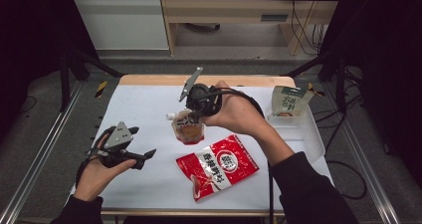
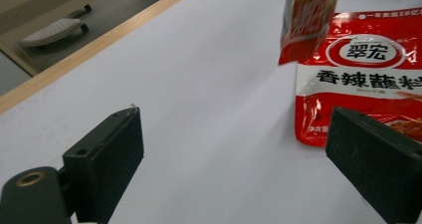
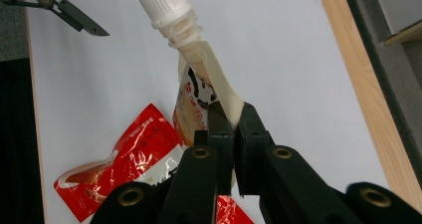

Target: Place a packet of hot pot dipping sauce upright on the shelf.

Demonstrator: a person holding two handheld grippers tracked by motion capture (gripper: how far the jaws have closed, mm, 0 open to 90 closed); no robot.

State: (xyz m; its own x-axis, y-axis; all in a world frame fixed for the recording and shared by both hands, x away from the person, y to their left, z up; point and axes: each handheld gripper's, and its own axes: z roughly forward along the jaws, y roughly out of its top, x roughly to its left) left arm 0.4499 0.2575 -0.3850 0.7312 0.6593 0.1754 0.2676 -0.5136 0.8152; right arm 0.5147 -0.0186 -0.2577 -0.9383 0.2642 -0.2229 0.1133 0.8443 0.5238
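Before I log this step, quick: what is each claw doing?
Left claw: open, holding nothing.
Right claw: shut on the spouted pouch, held above the table.

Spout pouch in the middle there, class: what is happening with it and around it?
A person's right gripper is shut on the spout pouch, holding it up by its edge above the white table. The left gripper is open and holds nothing. A red packet lies flat on the table, and a green pouch stands in a tray at the right.
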